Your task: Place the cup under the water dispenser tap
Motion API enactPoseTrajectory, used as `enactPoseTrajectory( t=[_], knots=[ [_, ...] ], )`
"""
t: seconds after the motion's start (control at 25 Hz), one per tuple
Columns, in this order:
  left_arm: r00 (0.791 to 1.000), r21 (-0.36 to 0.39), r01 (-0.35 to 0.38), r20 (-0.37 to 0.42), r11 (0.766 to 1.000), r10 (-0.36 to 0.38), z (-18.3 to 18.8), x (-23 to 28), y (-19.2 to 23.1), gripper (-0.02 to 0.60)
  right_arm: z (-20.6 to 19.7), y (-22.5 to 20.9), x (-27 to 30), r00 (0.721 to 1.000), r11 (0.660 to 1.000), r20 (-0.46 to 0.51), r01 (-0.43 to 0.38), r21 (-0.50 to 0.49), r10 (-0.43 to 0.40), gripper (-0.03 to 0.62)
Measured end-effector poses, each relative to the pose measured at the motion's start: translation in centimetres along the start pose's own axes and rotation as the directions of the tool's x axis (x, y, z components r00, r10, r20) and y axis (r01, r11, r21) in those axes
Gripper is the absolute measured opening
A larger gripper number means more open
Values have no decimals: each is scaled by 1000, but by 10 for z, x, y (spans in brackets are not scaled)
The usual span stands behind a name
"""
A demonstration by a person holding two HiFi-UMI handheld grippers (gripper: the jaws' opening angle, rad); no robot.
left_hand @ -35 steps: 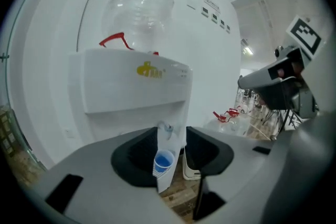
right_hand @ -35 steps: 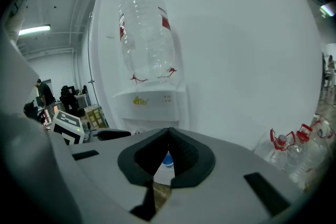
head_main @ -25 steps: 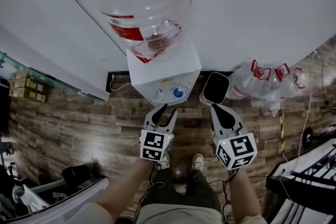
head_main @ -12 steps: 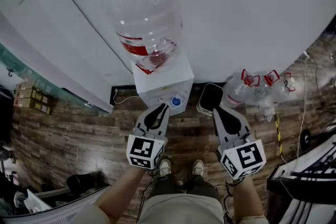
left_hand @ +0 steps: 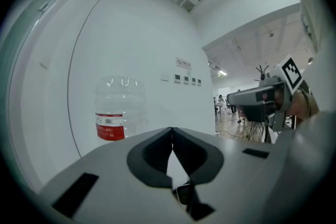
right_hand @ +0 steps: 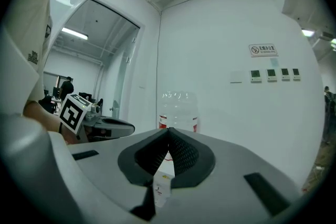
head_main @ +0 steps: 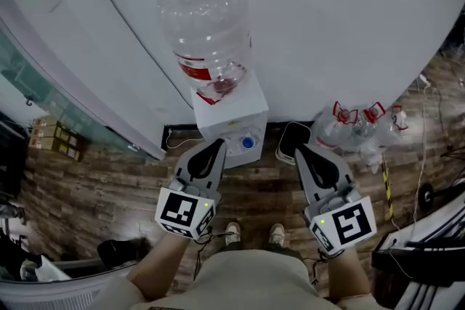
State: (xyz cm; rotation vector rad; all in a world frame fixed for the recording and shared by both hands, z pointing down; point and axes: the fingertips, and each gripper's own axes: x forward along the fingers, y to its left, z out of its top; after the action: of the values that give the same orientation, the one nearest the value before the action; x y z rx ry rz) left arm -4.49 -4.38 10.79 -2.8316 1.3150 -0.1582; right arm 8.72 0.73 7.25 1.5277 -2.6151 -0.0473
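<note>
**Friend:** Where is the cup?

**Me:** I can't find one. No view shows a cup. My left gripper [head_main: 216,145] is squeezed closed on nothing. My right gripper [head_main: 300,150] has its jaws pressed together too, and it is empty.

**Friend:** And the tap?

**Me:** The blue tap [head_main: 248,144] is on the front of the water dispenser [head_main: 231,116], by the wall [head_main: 327,25]. It sits between my two grippers, nearer the left one, and lower down, I think. Both grippers point flat at the wall, side by side, about level with the big bottle [head_main: 207,33].
</note>
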Motion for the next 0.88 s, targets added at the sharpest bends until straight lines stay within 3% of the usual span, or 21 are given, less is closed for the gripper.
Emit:
enactPoseTrajectory(
  t=[0.32, 0.88],
  knots=[
    [998, 28, -10, 64, 1000, 8, 38, -28, -13, 6, 16, 18, -19, 999, 997, 13, -48, -54, 49, 6],
    [997, 12, -72, 24, 997, 72, 24, -45, -4, 6, 6, 19, -21, 996, 993, -34, -82, -83, 79, 6]
  ],
)
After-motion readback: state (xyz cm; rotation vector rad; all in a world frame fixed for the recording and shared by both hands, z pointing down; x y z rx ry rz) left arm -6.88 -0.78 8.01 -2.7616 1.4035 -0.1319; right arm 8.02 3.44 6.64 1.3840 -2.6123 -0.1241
